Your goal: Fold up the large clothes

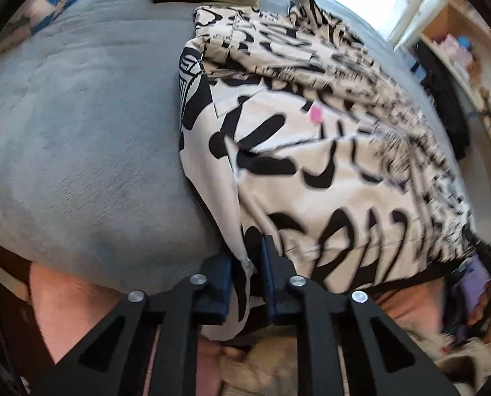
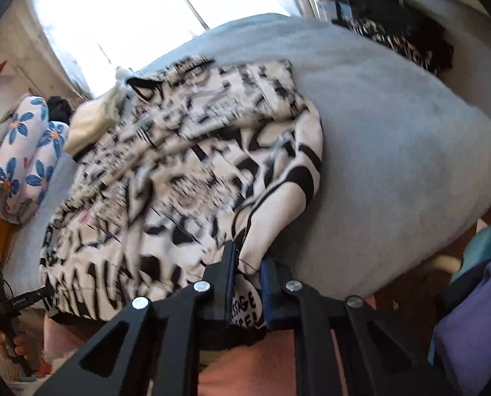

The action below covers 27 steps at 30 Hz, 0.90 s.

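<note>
Both grippers, left gripper (image 1: pixel 248 272) and right gripper (image 2: pixel 247 272), clamp thin pinches of the black-and-cream printed shirt's (image 1: pixel 311 151) near hem. Beyond the jaws it lies bunched on the grey blanket (image 1: pixel 80 132); an uneven lift could slip either pinch or skew the fold.

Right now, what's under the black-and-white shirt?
A grey blanket shows all around the shirt, so the shirt lies on it. Whatever else is beneath the shirt is covered.

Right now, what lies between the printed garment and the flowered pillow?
Bare grey blanket separates the printed garment from the flowered pillow, seen in the right wrist view.
</note>
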Motion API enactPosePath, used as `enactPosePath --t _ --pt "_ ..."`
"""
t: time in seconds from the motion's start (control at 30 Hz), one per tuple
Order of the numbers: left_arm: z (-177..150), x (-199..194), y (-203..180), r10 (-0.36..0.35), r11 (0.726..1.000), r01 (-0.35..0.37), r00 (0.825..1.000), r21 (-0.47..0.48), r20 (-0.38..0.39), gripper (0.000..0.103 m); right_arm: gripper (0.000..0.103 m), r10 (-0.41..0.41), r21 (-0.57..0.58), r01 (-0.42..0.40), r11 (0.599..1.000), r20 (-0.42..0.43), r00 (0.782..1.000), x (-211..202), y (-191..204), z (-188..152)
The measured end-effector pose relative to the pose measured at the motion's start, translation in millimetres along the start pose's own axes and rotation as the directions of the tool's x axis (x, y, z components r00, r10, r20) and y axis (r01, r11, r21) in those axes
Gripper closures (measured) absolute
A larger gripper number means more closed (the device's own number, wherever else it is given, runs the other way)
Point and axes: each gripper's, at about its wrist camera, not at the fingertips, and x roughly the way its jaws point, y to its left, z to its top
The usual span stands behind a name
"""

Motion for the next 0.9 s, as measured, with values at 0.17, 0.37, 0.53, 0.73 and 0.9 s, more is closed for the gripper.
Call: enactPosePath --t 0.17,0.37,0.53,0.73,0.9 --pt "26 -22 12 -0.190 0.968 0.197 0.980 -0.154 0.058 0.098 0.091 0.062 -0.014 -0.062 0.998 0.046 0.997 -10 14 32" --pt "74 -50 7 -0.295 0.918 0.332 0.938 -0.218 0.183 0.098 0.091 0.134 0.004 -0.135 0.991 0.125 0.983 -13 29 94" --pt "143 -56 0 -0.276 0.909 0.345 0.918 -0.234 0.283 0.098 0.091 0.131 0.010 -0.134 0.991 0.168 0.977 -4 40 157" --pt "236 -30 0 -0.203 0.921 0.294 0.922 -0.255 0.328 0.093 0.087 0.079 0.047 -0.087 0.995 0.156 0.985 42 42 239" --pt "291 6 10 -0.203 0.911 0.294 0.930 -0.288 0.307 0.050 0.052 0.051 0.080 -0.066 0.995 0.180 0.982 82 31 278"
